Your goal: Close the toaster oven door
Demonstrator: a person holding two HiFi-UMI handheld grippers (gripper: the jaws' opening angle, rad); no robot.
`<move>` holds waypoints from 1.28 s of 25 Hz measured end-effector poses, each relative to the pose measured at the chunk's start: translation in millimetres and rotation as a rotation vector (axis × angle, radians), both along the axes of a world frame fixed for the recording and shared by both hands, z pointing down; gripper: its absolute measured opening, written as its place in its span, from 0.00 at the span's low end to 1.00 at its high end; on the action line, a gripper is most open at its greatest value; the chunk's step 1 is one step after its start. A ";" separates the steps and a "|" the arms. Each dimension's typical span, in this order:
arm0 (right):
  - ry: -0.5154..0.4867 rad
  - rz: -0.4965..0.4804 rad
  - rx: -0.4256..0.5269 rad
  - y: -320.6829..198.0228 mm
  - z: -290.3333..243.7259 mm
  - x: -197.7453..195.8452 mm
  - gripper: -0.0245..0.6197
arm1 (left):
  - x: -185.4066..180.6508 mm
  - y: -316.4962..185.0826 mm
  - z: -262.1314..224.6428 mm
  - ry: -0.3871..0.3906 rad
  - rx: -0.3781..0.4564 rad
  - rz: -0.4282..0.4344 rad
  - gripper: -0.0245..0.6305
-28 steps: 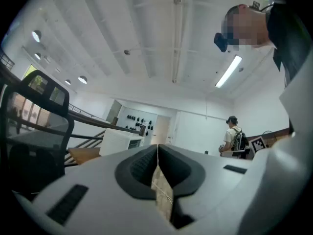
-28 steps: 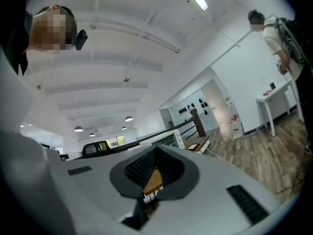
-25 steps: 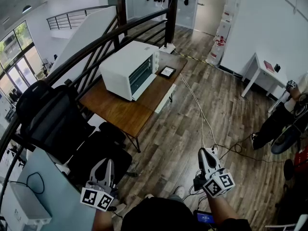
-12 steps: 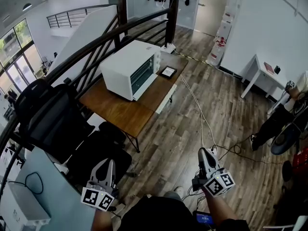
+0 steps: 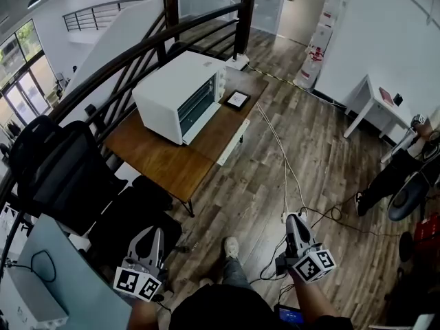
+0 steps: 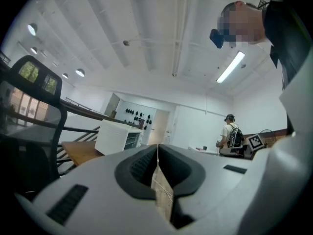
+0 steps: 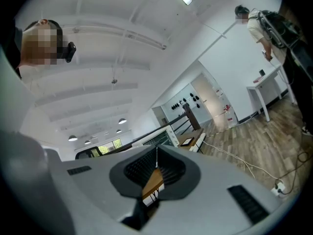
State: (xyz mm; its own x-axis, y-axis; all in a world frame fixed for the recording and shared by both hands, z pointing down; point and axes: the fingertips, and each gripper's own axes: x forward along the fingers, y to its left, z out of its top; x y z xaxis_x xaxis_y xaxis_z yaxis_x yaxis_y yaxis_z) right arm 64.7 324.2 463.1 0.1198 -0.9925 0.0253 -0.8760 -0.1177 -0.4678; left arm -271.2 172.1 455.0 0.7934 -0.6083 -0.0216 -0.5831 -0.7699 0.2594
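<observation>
No legible text or labels

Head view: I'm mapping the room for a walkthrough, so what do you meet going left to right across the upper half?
Black office chair → white toaster oven → small dark-framed tablet → small white table.

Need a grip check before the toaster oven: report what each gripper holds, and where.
Nothing. The left gripper and right gripper both have jaws shut on nothing.

The toaster oven (image 5: pixel 180 95) is too distant to tell whether its door is shut; the flat dark item (image 5: pixel 238 100) beside it is unidentifiable; the right edge cuts off a person (image 5: pixel 388 177)
</observation>
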 end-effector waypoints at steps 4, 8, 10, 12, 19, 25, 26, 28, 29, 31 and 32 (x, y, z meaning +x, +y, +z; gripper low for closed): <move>-0.017 -0.020 0.001 -38.4 2.9 27.7 0.04 | 22.8 -28.0 -2.2 -0.017 0.012 -0.026 0.06; -0.009 -0.063 0.017 -87.4 -4.2 57.6 0.04 | 48.3 -59.1 -9.8 -0.010 0.020 -0.051 0.06; -0.004 -0.083 0.030 -108.6 -9.5 71.7 0.04 | 59.8 -75.2 -12.4 -0.009 0.020 -0.067 0.06; -0.002 -0.099 0.041 -126.4 -13.4 84.7 0.04 | 71.3 -89.9 -14.0 -0.011 0.022 -0.081 0.06; -0.020 -0.137 0.038 -169.4 -10.4 138.1 0.04 | 125.3 -128.4 -14.8 -0.023 0.030 -0.098 0.06; -0.032 -0.153 0.019 -196.7 -2.2 175.2 0.04 | 165.1 -148.7 -1.1 -0.032 0.001 -0.105 0.06; -0.040 -0.156 0.011 -200.2 1.9 178.1 0.04 | 170.2 -150.5 1.7 -0.037 -0.005 -0.099 0.06; -0.061 -0.170 -0.011 -208.7 12.8 180.5 0.04 | 180.1 -154.5 8.9 -0.059 -0.011 -0.083 0.06; -0.072 -0.177 -0.024 -214.6 19.0 181.0 0.04 | 185.5 -157.4 13.1 -0.079 -0.009 -0.072 0.06; -0.087 -0.185 -0.046 -227.8 30.8 180.5 0.04 | 195.6 -164.3 21.4 -0.116 -0.008 -0.048 0.06; -0.091 -0.189 -0.055 -234.8 35.1 178.7 0.04 | 199.5 -168.8 25.0 -0.120 -0.015 -0.036 0.06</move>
State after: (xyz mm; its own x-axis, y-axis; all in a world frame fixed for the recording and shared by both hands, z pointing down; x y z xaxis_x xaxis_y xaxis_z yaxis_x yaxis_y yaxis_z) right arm 243.4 89.4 498.2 -0.0737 -0.9939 0.0819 -0.8395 0.0175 -0.5431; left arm -71.8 3.3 480.0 0.7671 -0.6364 0.0809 -0.6381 -0.7442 0.1973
